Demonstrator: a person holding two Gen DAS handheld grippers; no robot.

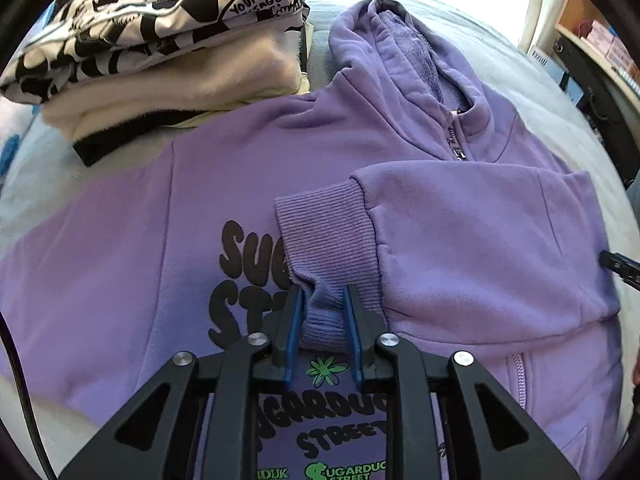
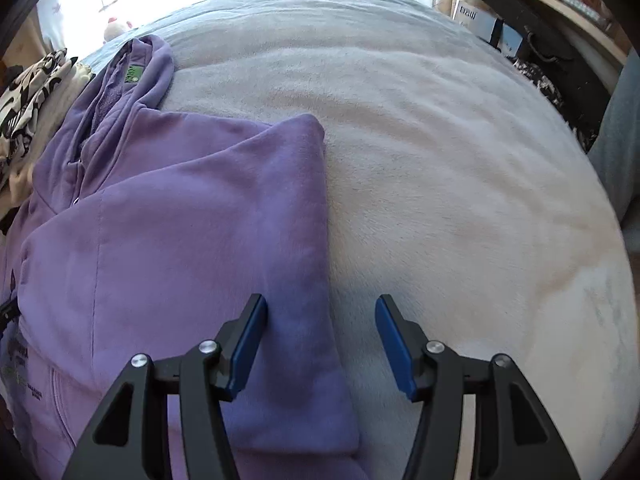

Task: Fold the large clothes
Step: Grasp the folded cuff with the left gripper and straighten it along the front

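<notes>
A lilac zip hoodie with black and green lettering lies front up on a pale blanket. Its right sleeve is folded across the chest, ending in a ribbed cuff. My left gripper points steeply down, and its blue pads are shut on the bunched end of that cuff. In the right wrist view the hoodie ends in a straight folded side edge. My right gripper hangs open over that edge. Its left finger is above the lilac cloth and its right finger above the blanket, with nothing gripped.
A stack of folded clothes, topped by a black-and-white print, sits just beyond the hoodie's left shoulder. The hood lies flat toward the window. Shelves with boxes stand off the bed's right side. Bare blanket stretches right of the hoodie.
</notes>
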